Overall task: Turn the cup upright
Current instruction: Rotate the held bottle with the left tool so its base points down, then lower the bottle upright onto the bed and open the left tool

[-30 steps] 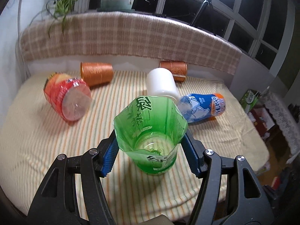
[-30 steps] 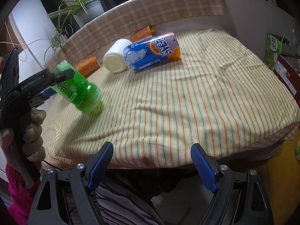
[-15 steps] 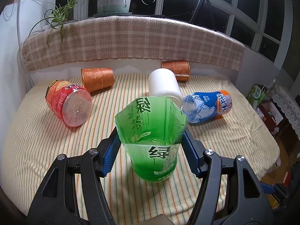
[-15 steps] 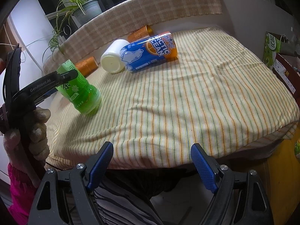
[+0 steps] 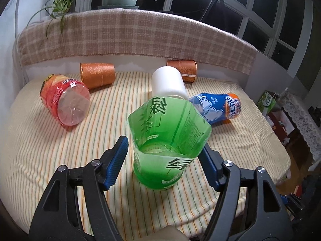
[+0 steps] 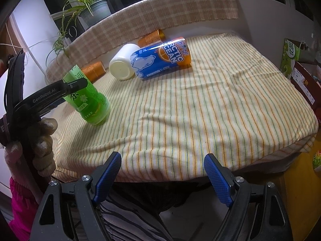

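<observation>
A green cut-bottle cup (image 5: 168,140) stands upright, mouth up, on the striped cloth; it also shows in the right wrist view (image 6: 88,100). My left gripper (image 5: 164,160) is open, its blue pads spread on either side of the cup with a gap on the left side. It shows from the side in the right wrist view (image 6: 60,92). My right gripper (image 6: 162,172) is open and empty, held off the table's front edge.
On their sides lie a red cup (image 5: 64,100), two orange cups (image 5: 97,75) (image 5: 182,70), a white cup (image 5: 168,83) and a blue Arctic Ocean cup (image 5: 216,106). A plaid-covered ledge (image 5: 140,36) with a potted plant runs behind. Boxes stand at the right.
The green cup went from tilted in the left gripper's grip to standing upright on the cloth. The left jaws have opened off it. The right gripper has not moved.
</observation>
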Tool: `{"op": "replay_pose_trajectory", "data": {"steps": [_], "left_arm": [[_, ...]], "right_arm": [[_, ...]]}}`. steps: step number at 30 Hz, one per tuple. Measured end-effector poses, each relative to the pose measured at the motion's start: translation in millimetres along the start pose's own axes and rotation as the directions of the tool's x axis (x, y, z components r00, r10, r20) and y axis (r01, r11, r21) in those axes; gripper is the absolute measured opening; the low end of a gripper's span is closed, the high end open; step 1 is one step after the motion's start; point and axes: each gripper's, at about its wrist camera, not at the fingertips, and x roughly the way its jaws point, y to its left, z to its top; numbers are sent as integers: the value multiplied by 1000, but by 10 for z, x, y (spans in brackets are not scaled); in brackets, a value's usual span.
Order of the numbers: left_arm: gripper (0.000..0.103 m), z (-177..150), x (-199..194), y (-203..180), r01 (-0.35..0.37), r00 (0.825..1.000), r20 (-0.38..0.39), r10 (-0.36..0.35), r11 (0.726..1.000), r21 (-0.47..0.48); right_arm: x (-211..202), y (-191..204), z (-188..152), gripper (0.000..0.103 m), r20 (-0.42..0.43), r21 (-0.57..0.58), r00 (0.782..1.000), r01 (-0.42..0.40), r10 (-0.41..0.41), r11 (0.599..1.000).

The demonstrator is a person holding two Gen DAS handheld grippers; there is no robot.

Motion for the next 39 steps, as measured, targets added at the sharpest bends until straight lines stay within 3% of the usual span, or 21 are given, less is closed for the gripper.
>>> {"op": "replay_pose_trajectory", "data": {"steps": [9,17,25,30,39], "left_arm": [[84,-42,29,57,41,999,-35,-42,999,-31],[85,-140,-72,193,28,999,-44,-30,998,-56],[86,-233,-466,299,-44,997,53,47,997,-56],[92,-261,-766,276,-83,986,141,89,996,-45],[92,-325,-1106,174,-134,962,238,134,991,-19]], "right_arm": [[-17,50,10,86,4,-15,1000,3,-3,1000],[-75,138,49,86,35,-48,999,26,-24,998],[-147,313,167,86,100,-103,994,48,-38,994],[-185,457,234,88,147,-140,988,60,-39,988],[-271,637,304,92,233,-177,971,89,-46,980]]}}
